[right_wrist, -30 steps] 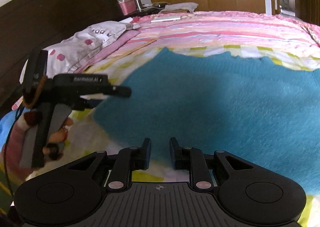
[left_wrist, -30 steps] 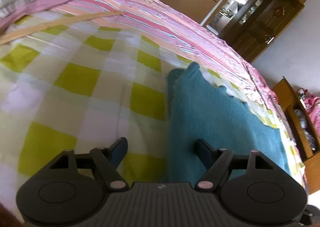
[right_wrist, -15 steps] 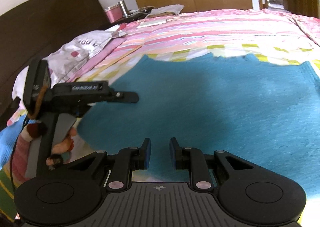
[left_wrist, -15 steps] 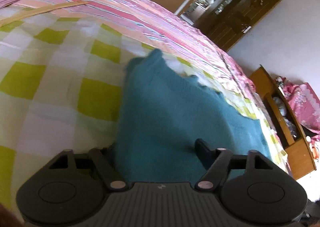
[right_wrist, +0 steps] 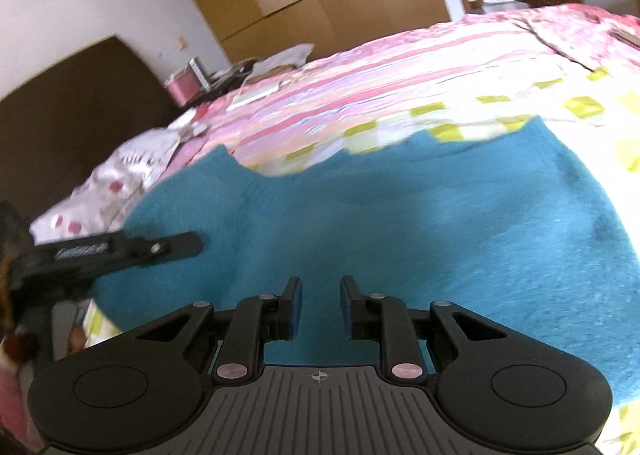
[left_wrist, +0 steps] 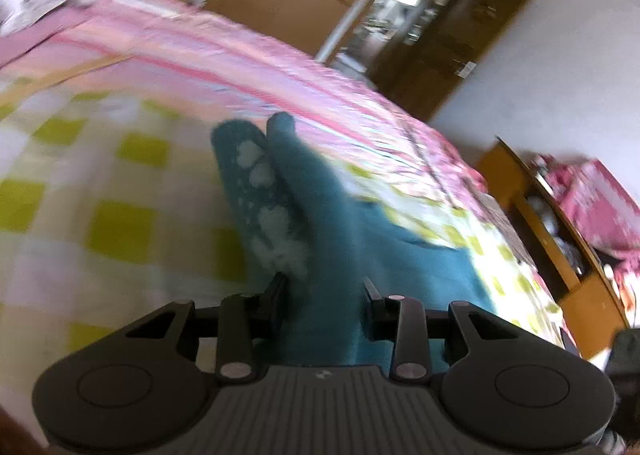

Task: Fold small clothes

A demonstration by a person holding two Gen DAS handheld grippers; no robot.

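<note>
Checked yellow-white bedspread (right_wrist: pixel 592 107) under everything | teal fuzzy garment (right_wrist: pixel 400 223) spread on it, near edge lifted | left gripper (left_wrist: pixel 324 291) jaws just closing, clamped on that raised fold | right gripper (right_wrist: pixel 320 303) jaws narrow, pinching teal edge

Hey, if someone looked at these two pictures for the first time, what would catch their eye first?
The fuzzy teal garment stands out, spread over the yellow-and-white checked blanket on the bed. In the left wrist view the left gripper has just been closing on a bunched ridge of it, turning up a pale-spotted underside. Beyond lies a pink striped bedspread.
</note>
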